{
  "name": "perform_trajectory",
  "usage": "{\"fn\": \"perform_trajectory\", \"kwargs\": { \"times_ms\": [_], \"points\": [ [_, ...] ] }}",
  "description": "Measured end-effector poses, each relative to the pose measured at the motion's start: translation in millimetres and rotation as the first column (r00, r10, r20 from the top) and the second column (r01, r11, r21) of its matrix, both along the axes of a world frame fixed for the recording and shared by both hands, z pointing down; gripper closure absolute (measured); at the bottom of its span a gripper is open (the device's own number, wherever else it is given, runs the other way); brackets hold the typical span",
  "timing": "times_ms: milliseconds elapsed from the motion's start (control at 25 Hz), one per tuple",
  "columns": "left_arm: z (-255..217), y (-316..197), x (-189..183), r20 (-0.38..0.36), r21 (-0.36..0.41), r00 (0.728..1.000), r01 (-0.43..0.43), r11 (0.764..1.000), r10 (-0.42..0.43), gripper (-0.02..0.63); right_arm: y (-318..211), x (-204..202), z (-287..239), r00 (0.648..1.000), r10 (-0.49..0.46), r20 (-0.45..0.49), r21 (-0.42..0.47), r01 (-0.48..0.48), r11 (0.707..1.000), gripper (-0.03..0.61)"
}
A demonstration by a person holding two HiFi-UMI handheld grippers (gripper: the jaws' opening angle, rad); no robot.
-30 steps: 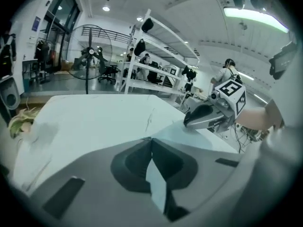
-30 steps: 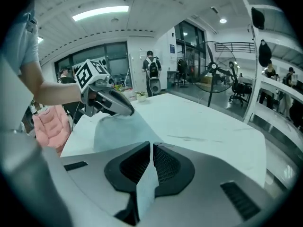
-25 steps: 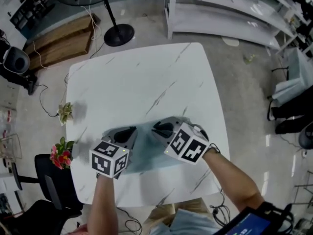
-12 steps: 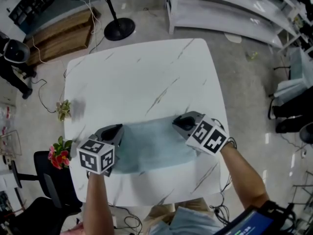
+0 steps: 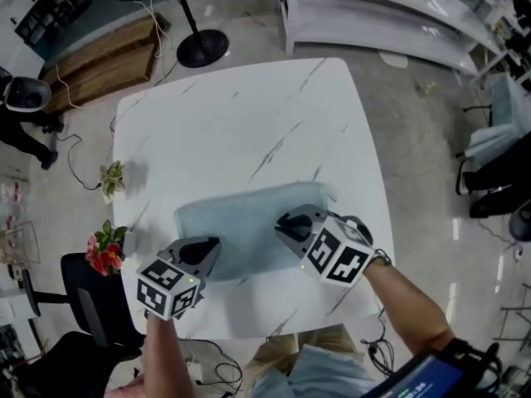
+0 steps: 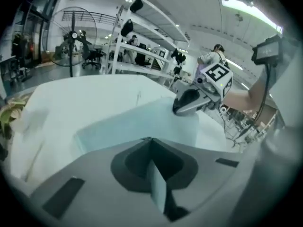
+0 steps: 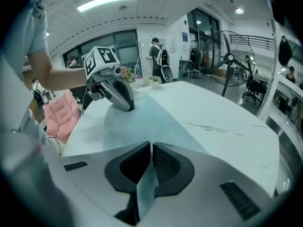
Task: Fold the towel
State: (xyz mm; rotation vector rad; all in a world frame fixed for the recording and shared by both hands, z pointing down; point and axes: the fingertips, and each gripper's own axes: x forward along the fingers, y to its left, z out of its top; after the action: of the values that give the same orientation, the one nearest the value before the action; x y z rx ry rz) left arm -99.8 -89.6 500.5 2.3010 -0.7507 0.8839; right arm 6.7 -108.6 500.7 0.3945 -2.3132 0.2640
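Flanking the left edge of the white marble counter [image 5: 241, 123], a pale sprig [image 5: 110, 181] and red flowers [image 5: 103, 257] sit well apart from the pale blue towel [image 5: 249, 222], which lies spread on the counter's near half. The left tongs [image 5: 212, 245] are closed tight on the towel's near left edge, with a strip of cloth pinched between the jaws. The right tongs [image 5: 282, 222], over the towel's right part, pinch cloth the same way. A fan stand [image 5: 202, 57] and white shelving [image 5: 390, 19] stand on the floor beyond the counter. Only the right gripper view shows a pink chair [image 7: 56, 115] behind the left tongs and a person [image 7: 158, 56] standing far off. Only the head view shows the towel's whole outline.
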Motion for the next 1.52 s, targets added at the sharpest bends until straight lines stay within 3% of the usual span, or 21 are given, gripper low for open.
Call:
{"fn": "perform_trajectory", "kwargs": {
  "times_ms": [80,360,720,840,960,1040,1160,1320,1440,1520],
  "points": [
    [18,16,0,0.03,-0.026,0.999,-0.037,0.999,0.038,0.606,8,1,14,0.999,-0.023,-0.032,0.001,0.023,1.0,0.546],
    [22,21,-26,0.061,-0.033,0.998,-0.032,0.999,0.034,0.606,21,36,23,0.998,0.038,-0.05,-0.039,-0.04,0.998,0.546],
    [3,27,-80,0.132,0.032,0.987,0.091,0.995,-0.094,0.606,34,88,22,0.991,0.102,-0.092,-0.065,-0.108,0.992,0.545],
    [-16,27,-92,0.113,0.062,0.979,0.164,0.985,-0.17,0.606,26,110,14,0.986,0.13,-0.108,-0.072,-0.139,0.988,0.537],
    [-33,26,-93,0.068,0.077,0.972,0.218,0.973,-0.223,0.606,5,135,-3,0.968,0.244,-0.049,-0.108,-0.248,0.963,0.508],
    [-41,23,-90,0.033,0.097,0.968,0.244,0.965,-0.249,0.606,-9,150,-13,0.939,0.343,-0.006,-0.155,-0.339,0.928,0.454],
    [-53,14,-88,-0.022,0.156,0.958,0.285,0.946,-0.286,0.606,-6,152,-14,0.873,0.485,0.059,-0.3,-0.448,0.842,0.351],
    [-72,8,-81,-0.127,0.213,0.942,0.332,0.919,-0.311,0.606,25,143,14,0.758,0.65,0.059,-0.483,-0.548,0.683,0.274],
    [-72,17,-71,-0.178,0.218,0.949,0.295,0.93,-0.26,0.606,42,137,27,0.634,0.771,0.058,-0.596,-0.597,0.536,0.239],
    [-70,24,-65,-0.188,0.219,0.959,0.251,0.943,-0.212,0.606,43,132,23,0.578,0.813,0.076,-0.655,-0.585,0.477,0.238]
  ]
}}
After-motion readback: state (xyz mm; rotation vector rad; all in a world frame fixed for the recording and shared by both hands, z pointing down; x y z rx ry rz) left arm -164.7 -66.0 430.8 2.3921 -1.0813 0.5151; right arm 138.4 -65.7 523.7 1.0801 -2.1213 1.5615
